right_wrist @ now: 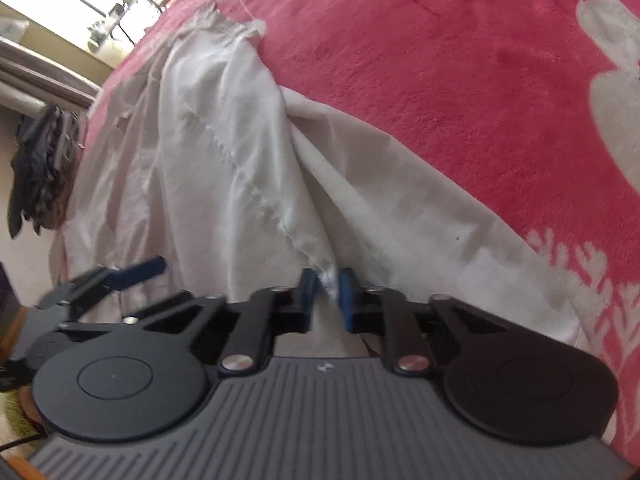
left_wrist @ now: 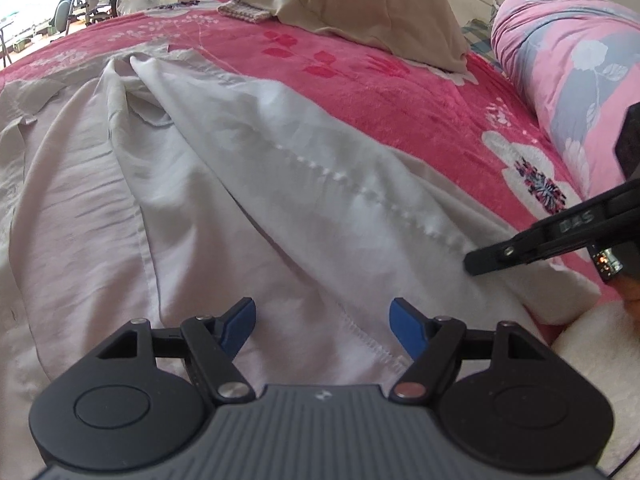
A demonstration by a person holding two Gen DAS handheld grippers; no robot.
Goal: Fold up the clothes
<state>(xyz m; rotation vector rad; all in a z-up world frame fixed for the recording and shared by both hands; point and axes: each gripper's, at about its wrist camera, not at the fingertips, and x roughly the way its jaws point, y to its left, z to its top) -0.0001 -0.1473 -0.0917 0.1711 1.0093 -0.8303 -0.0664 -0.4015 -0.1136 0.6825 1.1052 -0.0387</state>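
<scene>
Right wrist view showed the right gripper (right_wrist: 325, 294) pinching a fold of the white garment (right_wrist: 224, 168) on the pink blanket (right_wrist: 460, 80). The left gripper (left_wrist: 324, 320) hovered over the cloth (jaws spread wide, holding nothing).

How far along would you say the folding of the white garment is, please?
Early. Nothing is folded: the white garment lies rumpled on the pink blanket. The right hand-held gripper pinches its edge; the left hand-held gripper hovers open. Smoothing and every fold remain.
</scene>
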